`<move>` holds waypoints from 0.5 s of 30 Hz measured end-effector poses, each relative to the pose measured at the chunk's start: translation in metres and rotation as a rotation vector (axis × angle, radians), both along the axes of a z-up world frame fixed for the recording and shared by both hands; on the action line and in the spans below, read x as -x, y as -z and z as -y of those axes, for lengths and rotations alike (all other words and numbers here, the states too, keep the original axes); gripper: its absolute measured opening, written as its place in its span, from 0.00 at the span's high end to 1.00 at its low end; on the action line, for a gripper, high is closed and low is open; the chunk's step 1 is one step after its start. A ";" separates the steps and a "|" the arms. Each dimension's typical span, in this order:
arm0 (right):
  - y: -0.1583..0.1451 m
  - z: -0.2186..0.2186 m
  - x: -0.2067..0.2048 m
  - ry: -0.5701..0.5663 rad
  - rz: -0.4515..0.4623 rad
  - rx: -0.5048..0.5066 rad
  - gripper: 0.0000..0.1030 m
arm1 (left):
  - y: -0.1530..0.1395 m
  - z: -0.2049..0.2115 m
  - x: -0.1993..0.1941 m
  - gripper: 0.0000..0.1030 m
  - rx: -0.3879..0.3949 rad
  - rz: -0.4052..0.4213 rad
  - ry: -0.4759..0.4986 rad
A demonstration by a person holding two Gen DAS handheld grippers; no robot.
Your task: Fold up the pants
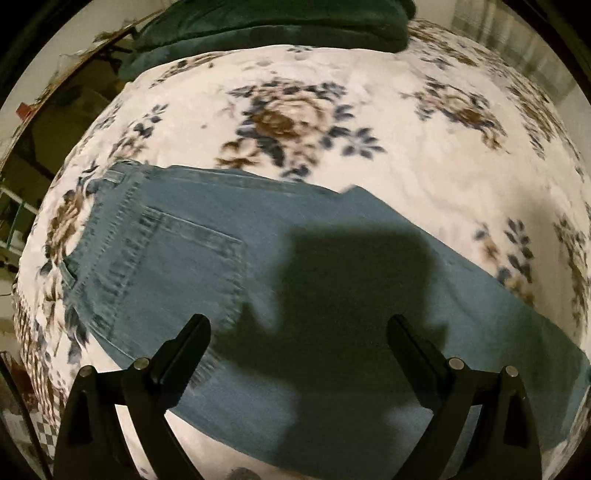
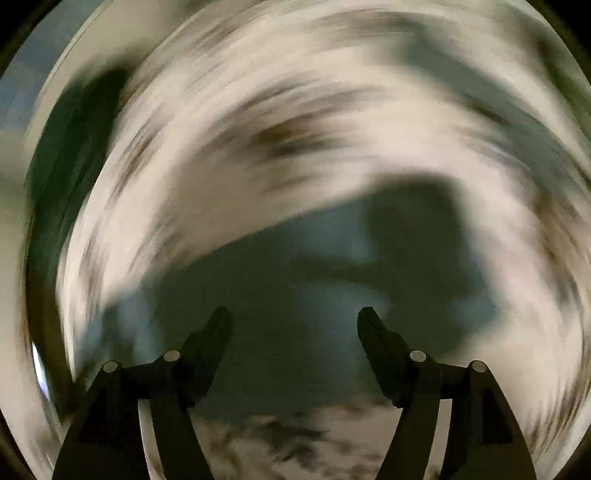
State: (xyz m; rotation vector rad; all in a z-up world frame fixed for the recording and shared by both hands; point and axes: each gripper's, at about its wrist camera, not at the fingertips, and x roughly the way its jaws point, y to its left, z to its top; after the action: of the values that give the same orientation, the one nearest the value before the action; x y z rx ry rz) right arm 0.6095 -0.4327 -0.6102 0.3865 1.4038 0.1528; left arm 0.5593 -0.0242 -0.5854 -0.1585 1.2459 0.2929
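Jeans (image 1: 295,266) lie flat on a floral blanket (image 1: 424,140), with the waistband toward the left edge of the left wrist view and the legs running down and to the right across the blanket. A back pocket (image 1: 173,254) faces up near the waistband, its stitched outline plain. A belt loop (image 1: 114,179) sits at the top corner of the waistband. The left gripper (image 1: 298,325) hangs above the jeans, beside the pocket, pointing steeply down; its jaws stand wide apart and hold nothing, and its fingertips (image 1: 197,325) do not press the cloth. A dark shadow (image 1: 351,295) of the tool falls on the denim between the two jaws. At the far edge of the blanket lies a dark green cloth (image 1: 277,26), bunched, well apart from the jeans. The right wrist view is heavily smeared by motion. In it the right gripper (image 2: 294,317) shows jaws well apart with nothing between them, over a blue-grey patch that reads as the jeans (image 2: 295,362), with pale blanket (image 2: 258,110) around it. Whether its fingertips touch the denim cannot be told through the blur. Pattern detail on the blanket in this view is likewise unreadable.
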 end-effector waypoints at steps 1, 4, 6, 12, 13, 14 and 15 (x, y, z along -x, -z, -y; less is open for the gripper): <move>0.005 -0.030 -0.020 -0.124 -0.011 -0.007 0.29 | 0.003 -0.007 -0.002 0.06 -0.001 -0.008 -0.017; 0.031 -0.128 -0.089 -0.487 -0.039 0.062 0.29 | 0.012 -0.028 -0.004 0.06 0.013 -0.023 -0.075; 0.047 -0.164 -0.114 -0.615 -0.064 0.092 0.29 | 0.015 -0.037 -0.001 0.06 0.020 -0.024 -0.098; 0.096 -0.222 -0.137 -0.897 -0.213 0.110 0.74 | 0.029 -0.053 0.001 0.06 0.062 -0.040 -0.145; 0.096 -0.224 -0.133 -0.924 -0.205 0.135 0.89 | 0.031 -0.054 0.002 0.06 0.070 -0.043 -0.152; 0.092 -0.225 -0.130 -0.934 -0.173 0.151 0.90 | 0.033 -0.056 0.002 0.06 0.074 -0.044 -0.157; 0.087 -0.223 -0.130 -0.923 -0.146 0.157 0.94 | 0.034 -0.058 0.003 0.06 0.078 -0.046 -0.159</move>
State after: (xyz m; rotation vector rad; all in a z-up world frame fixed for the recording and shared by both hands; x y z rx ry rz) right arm 0.7396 -0.2094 -0.6977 -0.4152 1.6375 0.7698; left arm 0.5563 0.0335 -0.6198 -0.3207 1.2930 0.3876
